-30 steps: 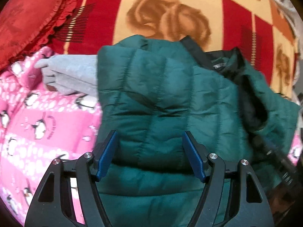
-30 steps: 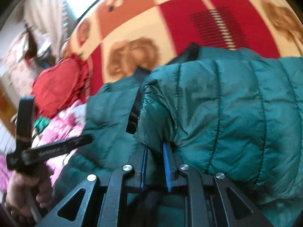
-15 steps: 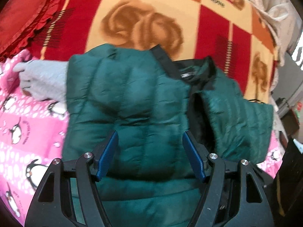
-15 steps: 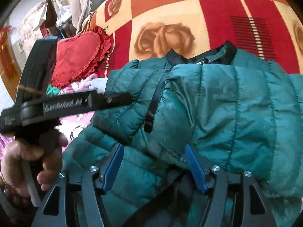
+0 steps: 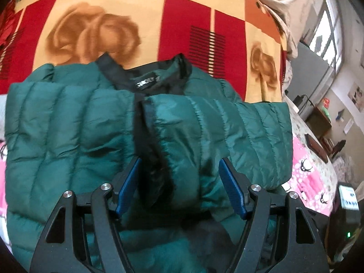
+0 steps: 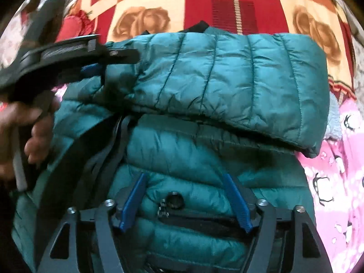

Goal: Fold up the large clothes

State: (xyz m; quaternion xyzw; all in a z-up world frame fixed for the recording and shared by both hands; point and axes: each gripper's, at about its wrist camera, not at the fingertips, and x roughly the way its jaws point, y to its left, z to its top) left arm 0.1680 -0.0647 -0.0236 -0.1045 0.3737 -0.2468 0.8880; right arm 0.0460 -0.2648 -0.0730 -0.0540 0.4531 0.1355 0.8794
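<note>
The green quilted jacket [image 5: 95, 122] lies on the bed's red-and-orange rose blanket [image 5: 109, 11], collar away, both sleeves folded across its front. The left hand-held gripper [image 5: 179, 186] is spread wide over the black zipper edge, gripping nothing. The right hand-held gripper [image 6: 184, 202] is also spread wide above a pocket zipper [image 6: 195, 216]. A pink penguin sheet [image 6: 336, 182] lies alongside.

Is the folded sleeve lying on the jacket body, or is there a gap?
Touching. In the right wrist view the folded sleeve lies flat across the green puffer jacket; its lower edge presses into the quilting with no gap showing.
</note>
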